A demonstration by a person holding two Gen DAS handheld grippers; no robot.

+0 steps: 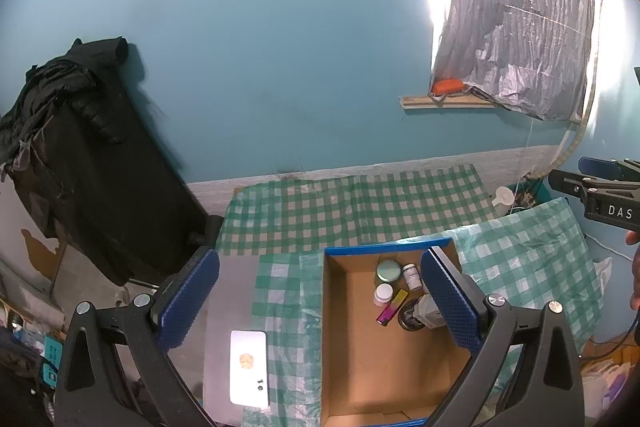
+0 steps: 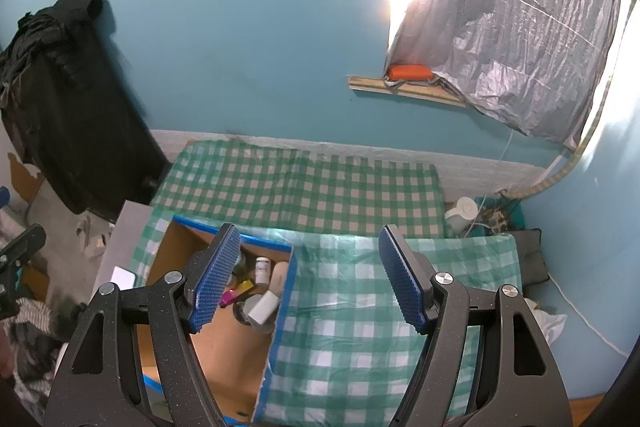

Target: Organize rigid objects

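A cardboard box with blue-taped rim (image 1: 384, 247) sits on a green checked cloth. Inside lie a round green-lidded tin (image 1: 389, 271), a small white bottle (image 1: 412, 275), a white-capped jar (image 1: 383, 293), a pink-yellow lighter (image 1: 392, 311), a dark round object (image 1: 409, 315) and a pale container (image 1: 429, 311). My left gripper (image 1: 320, 301) is open and empty, above the box's left wall. My right gripper (image 2: 310, 277) is open and empty, above the box's right wall (image 2: 286, 291); the bottle (image 2: 262, 269) and lighter (image 2: 236, 293) show beside its left finger. The right gripper also shows in the left wrist view (image 1: 600, 183).
A white phone (image 1: 248, 367) lies on a grey surface left of the box. A black garment (image 1: 80, 155) hangs at left. A white jug (image 2: 462, 213) stands at the far right by the blue wall. A silver sheet (image 2: 520, 27) covers the window.
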